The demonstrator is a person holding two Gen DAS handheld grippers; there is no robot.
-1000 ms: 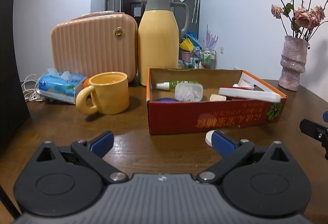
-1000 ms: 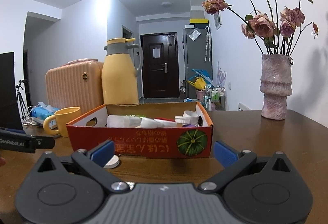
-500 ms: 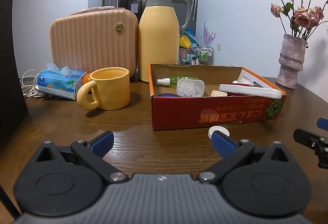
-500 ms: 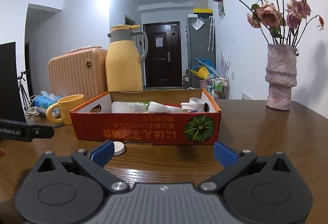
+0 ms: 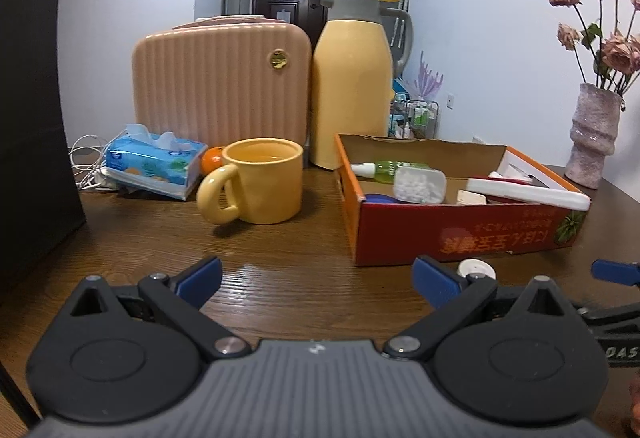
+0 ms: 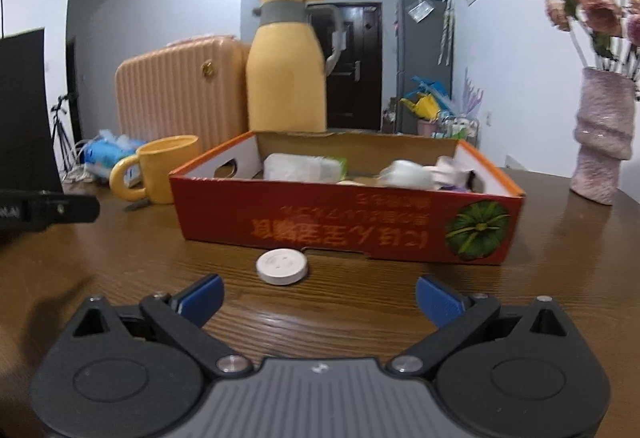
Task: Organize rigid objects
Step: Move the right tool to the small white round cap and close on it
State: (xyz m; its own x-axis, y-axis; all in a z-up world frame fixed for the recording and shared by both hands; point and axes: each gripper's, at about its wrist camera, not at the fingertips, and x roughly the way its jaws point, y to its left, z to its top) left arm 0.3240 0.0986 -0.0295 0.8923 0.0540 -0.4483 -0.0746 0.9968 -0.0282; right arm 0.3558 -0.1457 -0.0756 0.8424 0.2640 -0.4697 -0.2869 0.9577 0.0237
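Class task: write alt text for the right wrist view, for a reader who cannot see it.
An open right gripper hovers over a wooden table, facing a small white round disc lying just in front of a red cardboard box of assorted items. Behind stand a yellow mug, a yellow thermos jug and a pink vase.

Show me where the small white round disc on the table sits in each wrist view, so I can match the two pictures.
Left wrist: white disc low right, partly behind the left tongs' right finger, just before the red box.
Right wrist: white disc centre, in full view, ahead of the open right tongs.
Shared landmark: the red box's front wall with upside-down print; the disc lies before it.
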